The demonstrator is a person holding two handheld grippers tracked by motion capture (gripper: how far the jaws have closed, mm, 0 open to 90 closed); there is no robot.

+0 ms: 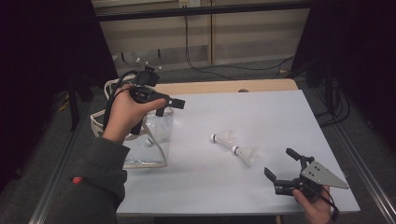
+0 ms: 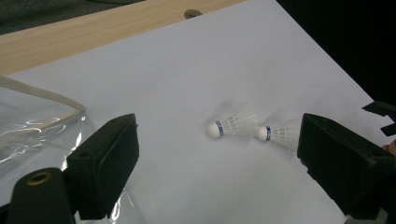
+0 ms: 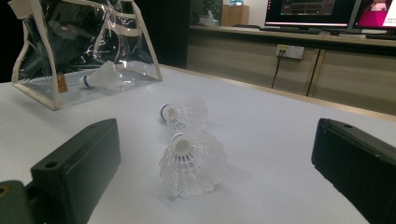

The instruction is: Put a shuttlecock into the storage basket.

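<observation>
Two white shuttlecocks lie on the white table, one nearer the middle (image 1: 223, 138) and one (image 1: 246, 153) just right of it. A third shuttlecock (image 3: 100, 77) lies inside a clear bag (image 1: 149, 140) with cream trim at the table's left. A hand holds my left gripper (image 1: 169, 107) above the bag's top, open and with nothing in it. Its view looks over both shuttlecocks (image 2: 231, 125) (image 2: 282, 133), far beyond its jaws. My right gripper (image 1: 279, 162) stands open near the front right corner and points at the closer shuttlecock (image 3: 191, 163), which lies short of its jaws.
A bare wooden strip (image 1: 224, 86) with a small hole (image 1: 243, 90) runs along the table's far edge. Black cables (image 1: 219, 70) trail over the floor behind. Monitors (image 3: 308, 11) stand on a counter in the right gripper view. White tabletop (image 1: 261, 112) stretches right of the bag.
</observation>
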